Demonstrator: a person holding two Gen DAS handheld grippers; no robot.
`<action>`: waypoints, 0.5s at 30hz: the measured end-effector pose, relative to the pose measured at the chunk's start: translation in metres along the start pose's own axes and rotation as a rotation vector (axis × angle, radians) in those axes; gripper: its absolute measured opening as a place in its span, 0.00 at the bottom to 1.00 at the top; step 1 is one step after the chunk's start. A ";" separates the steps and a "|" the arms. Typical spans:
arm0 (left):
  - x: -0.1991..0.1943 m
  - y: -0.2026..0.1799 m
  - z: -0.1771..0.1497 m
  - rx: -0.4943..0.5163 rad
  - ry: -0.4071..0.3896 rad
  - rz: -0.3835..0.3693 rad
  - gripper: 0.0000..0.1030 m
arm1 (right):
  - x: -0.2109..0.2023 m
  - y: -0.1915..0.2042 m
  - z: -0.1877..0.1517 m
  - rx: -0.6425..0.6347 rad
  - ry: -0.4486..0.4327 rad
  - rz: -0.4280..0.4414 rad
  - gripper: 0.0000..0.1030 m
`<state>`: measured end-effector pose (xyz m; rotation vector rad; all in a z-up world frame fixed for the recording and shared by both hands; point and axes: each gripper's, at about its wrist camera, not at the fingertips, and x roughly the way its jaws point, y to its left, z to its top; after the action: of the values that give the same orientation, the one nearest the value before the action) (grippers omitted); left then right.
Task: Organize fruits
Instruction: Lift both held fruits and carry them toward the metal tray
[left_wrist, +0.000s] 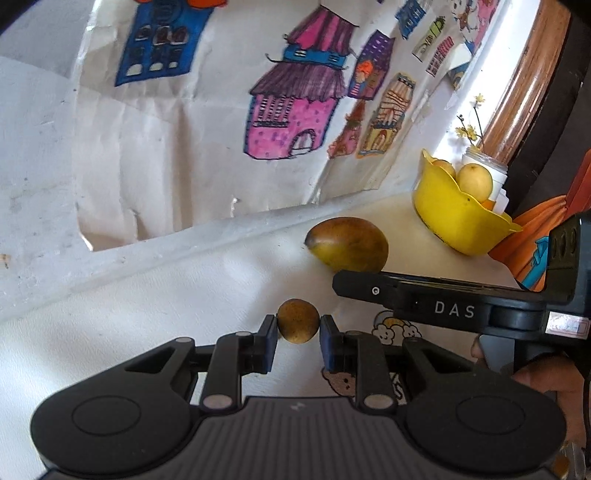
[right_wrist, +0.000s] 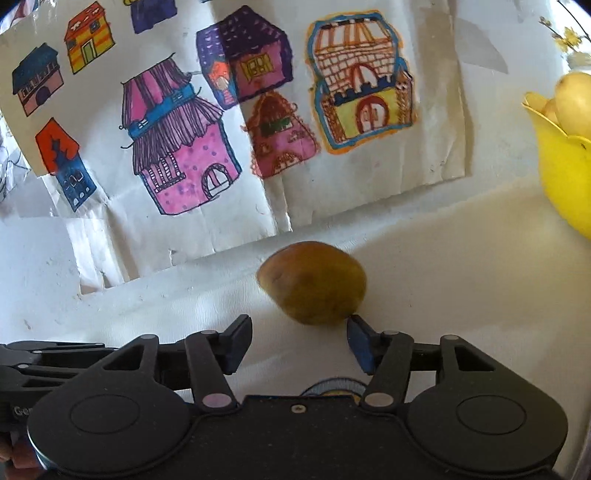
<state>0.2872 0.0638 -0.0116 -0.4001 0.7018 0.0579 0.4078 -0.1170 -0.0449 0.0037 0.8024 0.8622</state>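
My left gripper (left_wrist: 297, 328) is shut on a small round brown-yellow fruit (left_wrist: 297, 320), pinched between its blue pads above the white tabletop. A large green-brown mango (left_wrist: 347, 243) lies on the table near the wall. In the right wrist view the same mango (right_wrist: 314, 282) sits just beyond my right gripper (right_wrist: 299, 332). That gripper is open, with its right fingertip (right_wrist: 356, 326) close to the mango's lower edge and the left one well clear. A yellow bowl (left_wrist: 454, 218) holding pale yellow fruits (left_wrist: 474, 181) stands at the right.
A white wall with coloured house drawings (right_wrist: 184, 155) rises right behind the mango. The yellow bowl (right_wrist: 565, 173) is at the far right in the right wrist view. A white jar with yellow flowers (left_wrist: 484, 162) stands behind the bowl. A hand (left_wrist: 543, 380) grips the right tool.
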 end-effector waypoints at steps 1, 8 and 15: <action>-0.001 0.002 0.000 -0.004 -0.003 0.002 0.26 | 0.001 -0.001 0.001 0.002 -0.002 0.003 0.58; -0.001 0.009 0.002 -0.014 -0.013 0.014 0.26 | 0.012 -0.007 0.009 0.039 -0.027 0.005 0.64; 0.000 0.013 0.005 -0.031 -0.022 0.020 0.26 | 0.025 -0.008 0.015 0.042 -0.056 -0.001 0.71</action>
<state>0.2881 0.0783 -0.0125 -0.4214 0.6838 0.0919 0.4323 -0.1005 -0.0523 0.0647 0.7676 0.8410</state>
